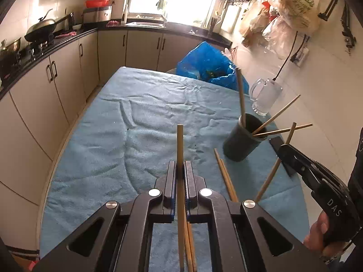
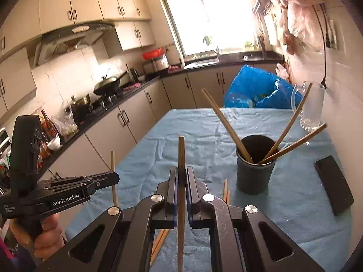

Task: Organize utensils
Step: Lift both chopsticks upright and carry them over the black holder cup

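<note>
Both tongs, L & R, each clenched on one chopstick; sticks could clash or tip the cup if dropped in together.

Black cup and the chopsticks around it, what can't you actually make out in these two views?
- Black cup: its bottom inside is dark in both views, so where the chopsticks' lower tips rest is unseen.
- Loose chopsticks on the blue towel: the left gripper hides their near ends.
- Right gripper: its held chopstick is cut off by the bottom edge.
</note>
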### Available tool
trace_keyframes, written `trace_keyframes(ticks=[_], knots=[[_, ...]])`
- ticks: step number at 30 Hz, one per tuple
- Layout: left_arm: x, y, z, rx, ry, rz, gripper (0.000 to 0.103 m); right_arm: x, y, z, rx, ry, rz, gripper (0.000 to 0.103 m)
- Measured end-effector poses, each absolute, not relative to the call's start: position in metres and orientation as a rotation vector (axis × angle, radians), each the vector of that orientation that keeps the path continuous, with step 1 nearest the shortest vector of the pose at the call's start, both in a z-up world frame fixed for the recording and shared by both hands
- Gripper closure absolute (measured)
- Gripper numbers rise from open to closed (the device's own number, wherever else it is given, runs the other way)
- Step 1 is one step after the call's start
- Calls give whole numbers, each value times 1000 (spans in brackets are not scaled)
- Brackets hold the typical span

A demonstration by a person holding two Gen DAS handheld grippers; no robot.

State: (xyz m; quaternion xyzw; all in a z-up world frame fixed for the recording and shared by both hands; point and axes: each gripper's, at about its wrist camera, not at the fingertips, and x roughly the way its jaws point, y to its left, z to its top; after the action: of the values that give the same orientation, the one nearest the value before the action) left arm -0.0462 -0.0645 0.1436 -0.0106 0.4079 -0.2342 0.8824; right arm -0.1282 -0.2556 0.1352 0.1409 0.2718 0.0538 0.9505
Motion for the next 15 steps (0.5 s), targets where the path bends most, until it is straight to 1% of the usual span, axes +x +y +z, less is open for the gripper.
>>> trace_keyframes(ticks=[7,15], knots=[[-57,-62,157,-21,818,-496,97,-137,-262,142,305,525,94,96],[-58,-61,160,-25,808,-496,97,-145,-268,149,314,491,79,96]])
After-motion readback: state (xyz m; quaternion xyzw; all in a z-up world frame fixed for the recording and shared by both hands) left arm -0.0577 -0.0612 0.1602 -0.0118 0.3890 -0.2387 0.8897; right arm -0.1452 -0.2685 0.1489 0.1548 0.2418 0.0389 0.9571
